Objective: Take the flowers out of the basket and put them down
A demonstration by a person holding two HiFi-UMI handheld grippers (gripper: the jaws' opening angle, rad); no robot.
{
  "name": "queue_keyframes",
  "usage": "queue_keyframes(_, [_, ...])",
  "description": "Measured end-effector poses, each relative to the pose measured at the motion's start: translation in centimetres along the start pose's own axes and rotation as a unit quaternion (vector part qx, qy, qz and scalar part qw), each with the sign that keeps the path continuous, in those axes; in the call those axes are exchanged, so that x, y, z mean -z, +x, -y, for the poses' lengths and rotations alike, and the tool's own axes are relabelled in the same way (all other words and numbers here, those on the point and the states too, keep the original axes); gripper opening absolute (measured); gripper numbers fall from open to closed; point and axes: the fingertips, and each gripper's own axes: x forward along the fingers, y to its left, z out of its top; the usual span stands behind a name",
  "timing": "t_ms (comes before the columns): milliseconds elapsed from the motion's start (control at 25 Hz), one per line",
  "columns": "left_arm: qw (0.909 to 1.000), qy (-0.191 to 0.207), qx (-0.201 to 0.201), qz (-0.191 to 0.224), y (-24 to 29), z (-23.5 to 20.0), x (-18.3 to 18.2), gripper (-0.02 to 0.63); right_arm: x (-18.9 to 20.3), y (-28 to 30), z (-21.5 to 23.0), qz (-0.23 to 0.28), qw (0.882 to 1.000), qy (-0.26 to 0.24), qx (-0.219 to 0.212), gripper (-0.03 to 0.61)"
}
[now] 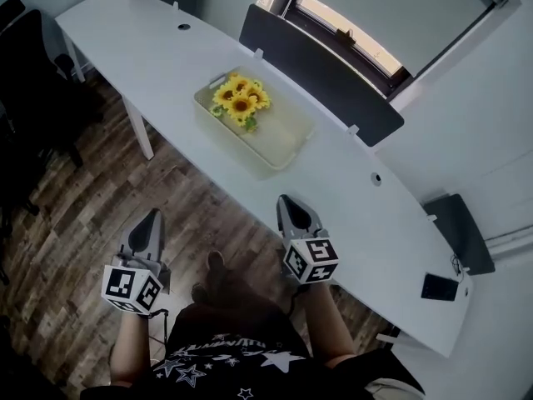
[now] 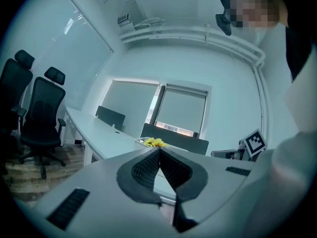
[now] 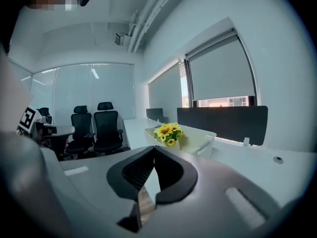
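Observation:
A bunch of yellow sunflowers [image 1: 240, 102] lies in the left end of a pale basket [image 1: 283, 144] on the long white table [image 1: 350, 182]. The same sunflowers [image 3: 168, 132] and basket [image 3: 200, 140] show ahead in the right gripper view, and the sunflowers [image 2: 154, 143] appear small and far in the left gripper view. My left gripper [image 1: 151, 220] hangs over the wooden floor, short of the table, shut and empty. My right gripper [image 1: 291, 202] hovers at the table's near edge, right of the basket, also shut with nothing in it.
Dark divider panels [image 1: 321, 73] stand along the table's far edge under a window. Black office chairs [image 1: 29, 82] crowd the left side. A dark device [image 1: 439, 287] lies at the table's right end. The person's body [image 1: 241, 340] fills the bottom of the head view.

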Motion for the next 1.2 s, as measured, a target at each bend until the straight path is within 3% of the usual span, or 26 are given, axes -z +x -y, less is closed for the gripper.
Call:
queue_keyframes(440, [0.9994,0.029,-0.003,-0.019,9.2,-3.5,-1.7,0.009,-6.8,8.8,8.0,0.055,0.997,0.043,0.030,0.003])
queue_keyframes(800, [0.9977,0.058,0.017,-0.030,18.8,-3.5,-4.0,0.009,-9.5,15.5,11.4,0.050,0.997,0.060,0.008,0.003])
queue_keyframes(1080, [0.9969,0.065,0.024,-0.039,23.1,-3.8,-4.4,0.009,-10.3,18.6,13.0,0.050,0.996,0.073,-0.004,0.003])
queue_keyframes(1200, [0.9960,0.080,0.027,-0.031,24.3,-4.1,-5.1,0.009,-10.0,19.7,12.8,0.035,0.998,0.047,0.004,0.003])
